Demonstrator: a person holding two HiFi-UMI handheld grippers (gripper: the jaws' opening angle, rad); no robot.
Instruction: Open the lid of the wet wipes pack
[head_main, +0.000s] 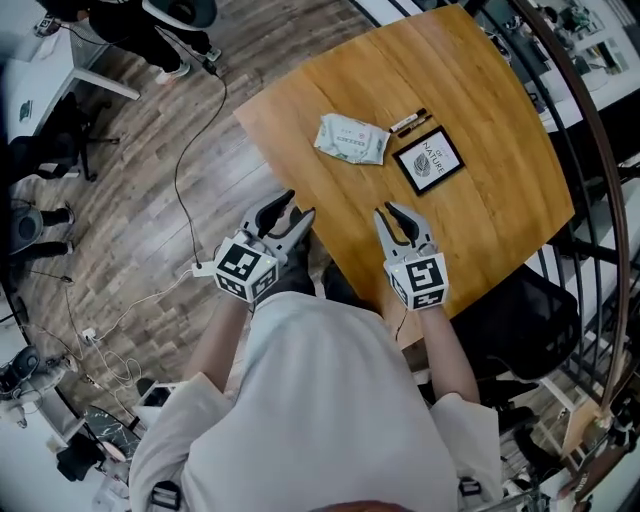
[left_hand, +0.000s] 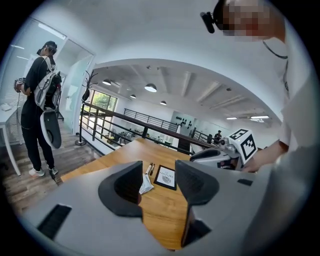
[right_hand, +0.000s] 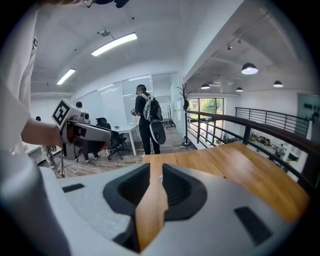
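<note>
The wet wipes pack (head_main: 350, 139), pale green and white with its lid down, lies flat toward the far side of the wooden table (head_main: 500, 200). In the left gripper view the pack (left_hand: 145, 185) shows just beside the left jaw, still far off. My left gripper (head_main: 298, 205) (left_hand: 159, 180) hovers at the table's near left edge, open with nothing between its jaws. My right gripper (head_main: 390, 210) (right_hand: 156, 182) hangs over the near part of the table. Its jaws stand a narrow gap apart with only bare wood showing between them. Both are well short of the pack.
A black framed card (head_main: 429, 161) (left_hand: 166, 177) and two pens (head_main: 408, 122) lie right of the pack. A dark chair (head_main: 520, 320) sits under the table's near right side. A metal railing (head_main: 600, 150) runs along the right. A person (left_hand: 40, 100) stands on the floor left of the table.
</note>
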